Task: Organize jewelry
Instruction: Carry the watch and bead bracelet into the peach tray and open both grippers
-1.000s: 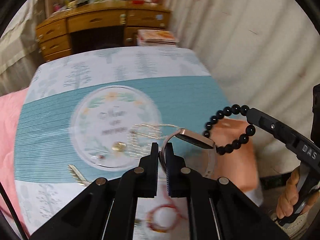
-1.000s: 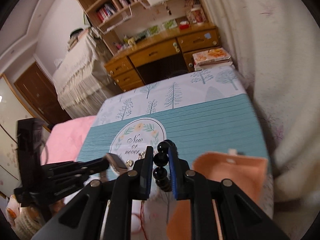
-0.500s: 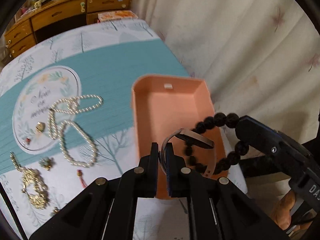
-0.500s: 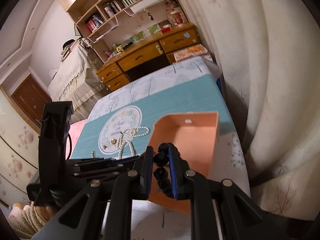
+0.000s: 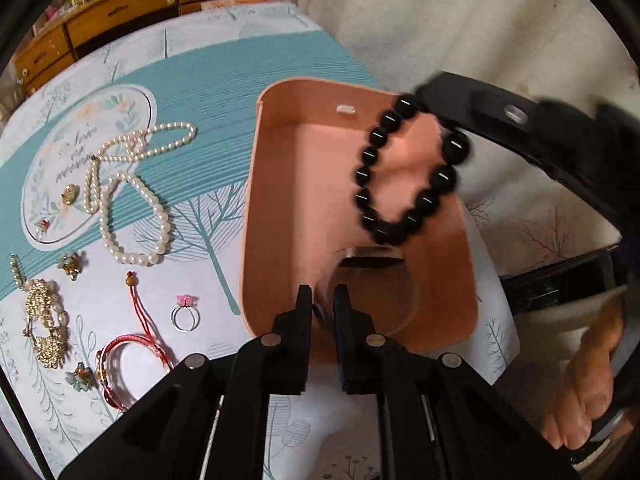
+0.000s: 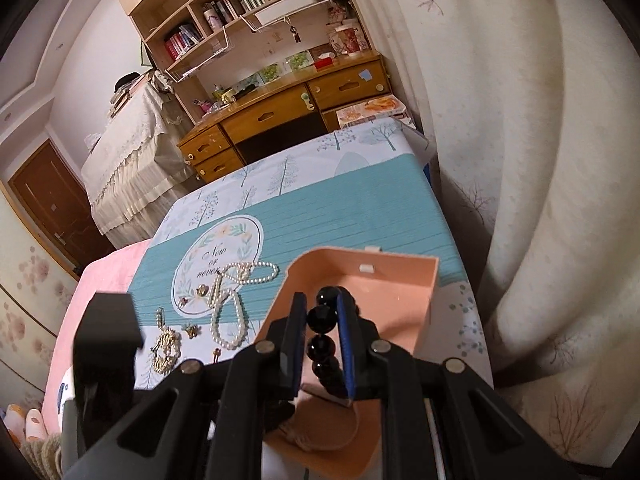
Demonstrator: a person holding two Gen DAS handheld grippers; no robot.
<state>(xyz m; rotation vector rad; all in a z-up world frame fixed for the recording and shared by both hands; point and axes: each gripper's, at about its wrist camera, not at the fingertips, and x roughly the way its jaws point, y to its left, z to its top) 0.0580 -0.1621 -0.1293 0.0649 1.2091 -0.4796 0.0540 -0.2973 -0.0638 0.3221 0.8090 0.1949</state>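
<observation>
Left wrist: pearl necklace, ring beside pink box.

A tree-print tablecloth carries a peach tray, pearl necklace, ring and red bracelet.

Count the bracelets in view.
3: black bead bracelet in the right claw over the pink box; bangle in the left claw; red cord bracelet on the tablecloth.

both grippers moved over the pink box; the black bead bracelet now hangs above it.
</observation>
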